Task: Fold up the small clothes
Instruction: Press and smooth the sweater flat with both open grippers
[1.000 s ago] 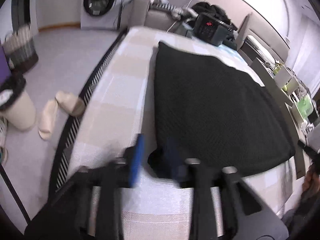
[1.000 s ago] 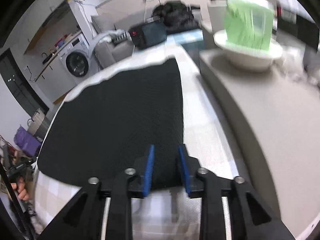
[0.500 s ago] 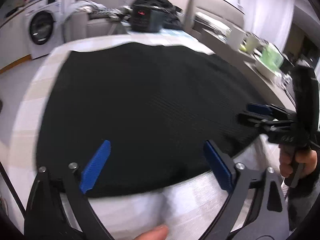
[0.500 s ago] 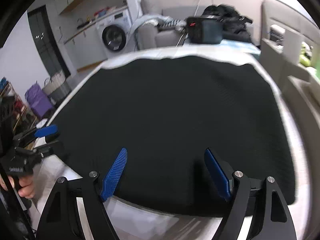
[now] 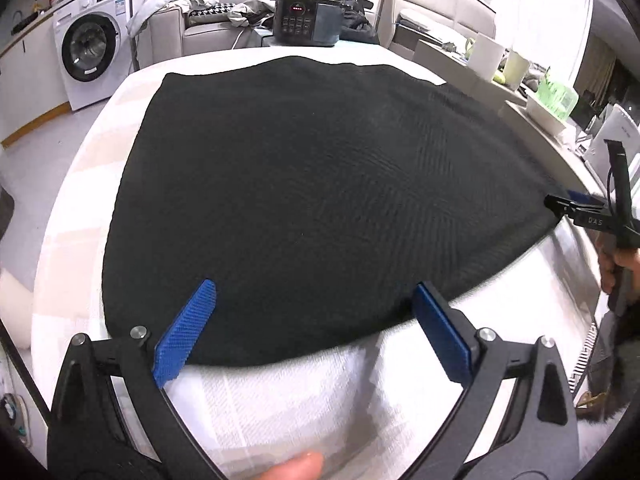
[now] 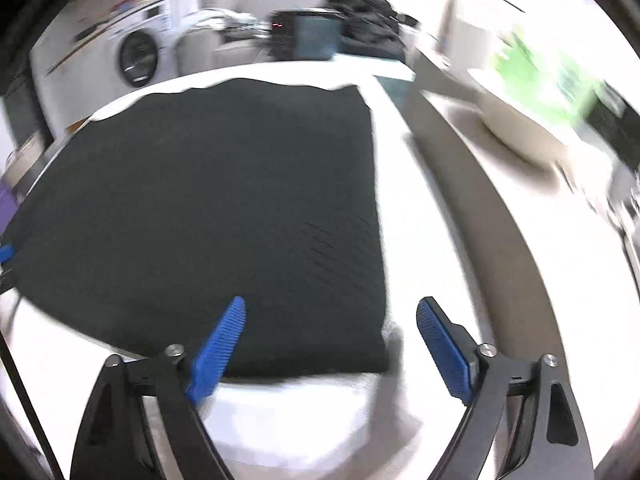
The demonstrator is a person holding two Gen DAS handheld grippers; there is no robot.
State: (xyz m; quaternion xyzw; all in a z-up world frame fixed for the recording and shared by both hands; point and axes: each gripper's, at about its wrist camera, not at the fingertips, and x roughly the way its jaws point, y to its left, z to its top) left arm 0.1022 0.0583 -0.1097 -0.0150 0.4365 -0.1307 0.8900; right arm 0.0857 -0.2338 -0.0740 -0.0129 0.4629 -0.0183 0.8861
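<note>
We have the black cloth (image 5: pixel 320 200) spread flat across the middle of the worktop (image 5: pixel 280 400), filling most of both views, near hem low in frame, far edge up by the dark appliance (image 5: pixel 306 20). Our left hand-held gripper (image 5: pixel 316 320) hangs over the near hem with jaws that have just been opening, wide now and nothing pinched. The right hand-held gripper (image 6: pixel 332 340) has just been opening too and stands released, straddling the near right corner, pads clear of the fabric. In the left view the cloth looks wider across the frame than deep, so we judge its long axis left to right, though the fisheye makes that uncertain. It reads as a soft, light, ribbed knit: limp, not slippery, likely to sag and crease. We'd take it at the two near corners and fold away toward the far edge.
</note>
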